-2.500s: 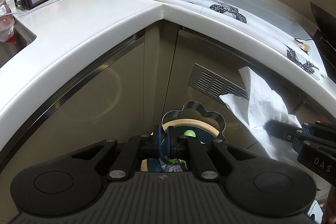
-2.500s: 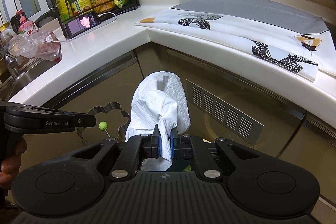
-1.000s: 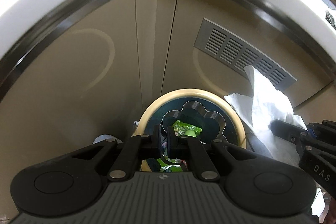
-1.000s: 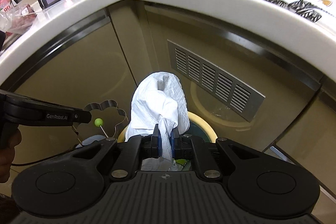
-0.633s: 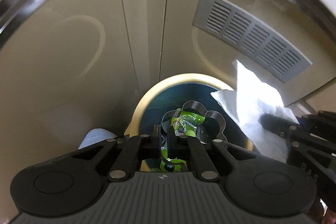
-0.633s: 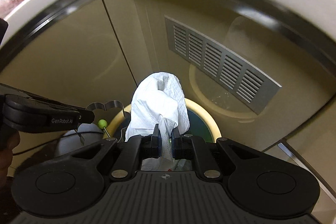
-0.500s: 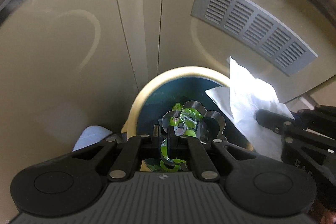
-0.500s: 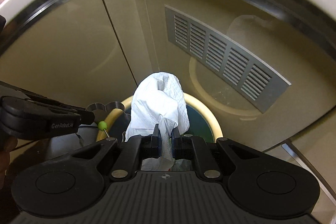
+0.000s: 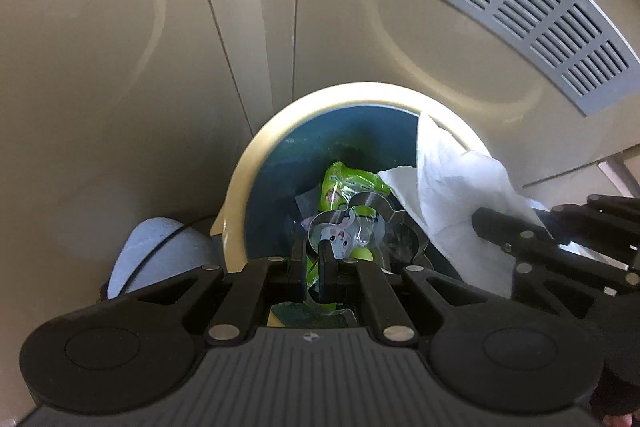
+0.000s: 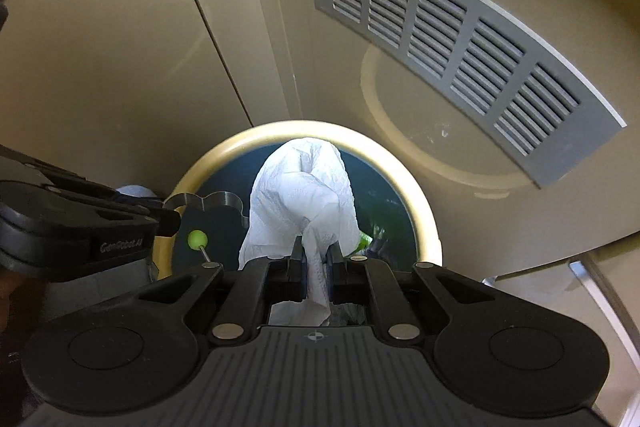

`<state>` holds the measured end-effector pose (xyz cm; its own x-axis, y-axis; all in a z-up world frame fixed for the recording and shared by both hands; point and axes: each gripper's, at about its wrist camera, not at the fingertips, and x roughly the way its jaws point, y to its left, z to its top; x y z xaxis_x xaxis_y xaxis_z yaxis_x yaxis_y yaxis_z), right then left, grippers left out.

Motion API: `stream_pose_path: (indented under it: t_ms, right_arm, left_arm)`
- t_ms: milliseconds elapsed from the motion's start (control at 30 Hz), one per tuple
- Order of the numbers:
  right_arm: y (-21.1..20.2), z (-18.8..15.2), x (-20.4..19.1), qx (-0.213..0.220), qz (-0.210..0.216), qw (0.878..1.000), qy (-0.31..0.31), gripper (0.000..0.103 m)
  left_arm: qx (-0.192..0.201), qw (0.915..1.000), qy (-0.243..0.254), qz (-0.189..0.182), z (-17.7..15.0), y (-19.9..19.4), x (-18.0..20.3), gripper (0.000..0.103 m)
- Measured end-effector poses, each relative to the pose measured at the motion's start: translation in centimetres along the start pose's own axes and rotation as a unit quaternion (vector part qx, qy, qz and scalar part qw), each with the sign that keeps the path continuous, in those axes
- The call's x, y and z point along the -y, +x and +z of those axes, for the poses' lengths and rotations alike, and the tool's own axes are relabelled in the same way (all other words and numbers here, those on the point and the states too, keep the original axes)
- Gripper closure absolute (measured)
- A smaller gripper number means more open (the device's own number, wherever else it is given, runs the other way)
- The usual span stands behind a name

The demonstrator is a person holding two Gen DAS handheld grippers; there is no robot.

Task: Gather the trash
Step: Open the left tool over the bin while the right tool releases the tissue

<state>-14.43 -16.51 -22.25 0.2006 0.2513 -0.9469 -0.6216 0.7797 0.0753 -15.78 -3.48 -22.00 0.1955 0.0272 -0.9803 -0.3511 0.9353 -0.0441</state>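
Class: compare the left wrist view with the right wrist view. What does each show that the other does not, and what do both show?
Only the left wrist view shows the green snack wrappers lying clearly in the bin, and the left gripper shut on the flower-shaped clear plastic tray.

Only the right wrist view shows the right gripper shut on the white paper towel between its own fingers, and the whole vent grille.

Both show the cream-rimmed trash bin, the towel, the tray and the beige cabinet doors.
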Motion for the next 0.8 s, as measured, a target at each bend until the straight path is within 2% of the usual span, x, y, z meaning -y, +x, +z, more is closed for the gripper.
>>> stream_pose_path:
  t_ms: [667,733,800]
  right_arm:
    - [4.9,-0.4,1.1,-0.060,-0.003,0.998,0.033,0.091]
    - [5.1,-0.3,1.0,-0.060,-0.006,0.998,0.032,0.089]
    - [5.4,-0.3,1.0,-0.061,-0.010,0.998,0.031,0.081]
  left_arm:
    - [-0.043,0.9981,0.036,0.027,0.6,5.2,1.0,0.098]
    - [-0.043,0.9978,0.041,0.030,0.5,5.5,1.2,0.097]
    - [-0.046,0.9972,0.050,0.032,0.4,5.8,1.6,0.095]
